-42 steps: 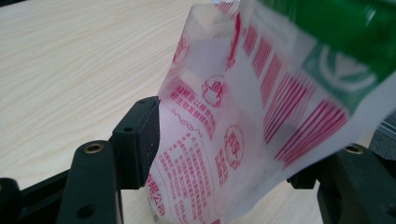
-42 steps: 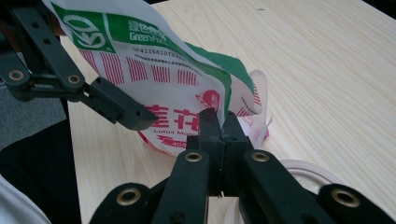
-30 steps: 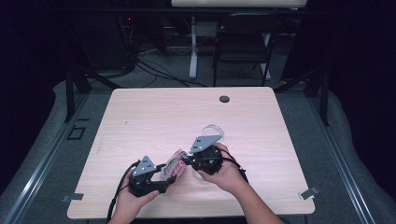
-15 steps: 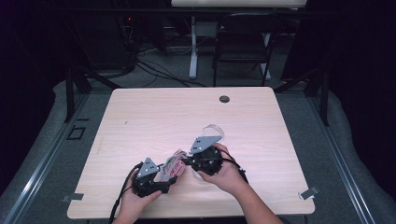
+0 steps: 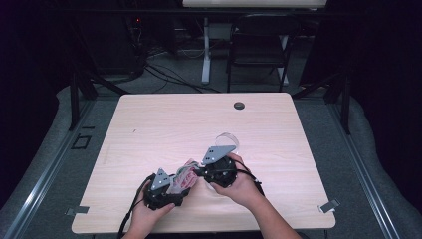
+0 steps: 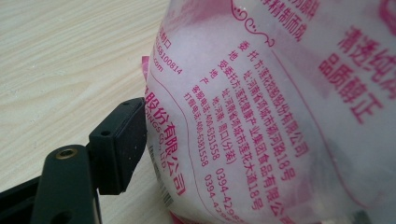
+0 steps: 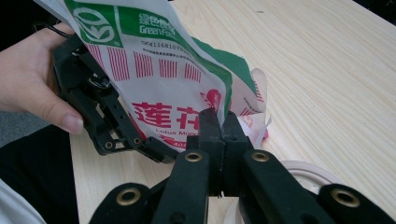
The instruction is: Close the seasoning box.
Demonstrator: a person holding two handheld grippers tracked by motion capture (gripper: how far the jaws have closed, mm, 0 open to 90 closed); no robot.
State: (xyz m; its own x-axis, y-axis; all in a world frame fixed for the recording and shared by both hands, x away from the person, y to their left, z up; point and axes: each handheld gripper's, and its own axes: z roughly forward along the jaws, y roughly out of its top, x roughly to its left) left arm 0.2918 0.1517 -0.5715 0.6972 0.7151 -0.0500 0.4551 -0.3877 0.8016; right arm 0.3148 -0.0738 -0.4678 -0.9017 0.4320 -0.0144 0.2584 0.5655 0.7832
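Note:
A plastic bag (image 5: 183,175) with pink print hangs between my two grippers over the table's near edge. My right gripper (image 5: 195,169) is shut on the bag's edge; in the right gripper view (image 7: 219,123) its jaws meet on the white and green corner of the bag (image 7: 159,79). My left gripper (image 5: 180,183) has just been opening its jaws. The bag (image 6: 261,102) bulges between them, and one black pad (image 6: 122,140) stands at the bag's side without squeezing it. The other jaw is hidden behind the bag.
A clear tape roll (image 5: 228,139) lies on the wooden table (image 5: 149,129) just beyond my right hand, also under my right gripper (image 7: 303,170). A small black round cap (image 5: 239,105) sits near the far edge. A chair (image 5: 259,45) stands behind the table.
The left hand and its gripper have edged slightly to the right. The right hand and the bag have stayed where they were.

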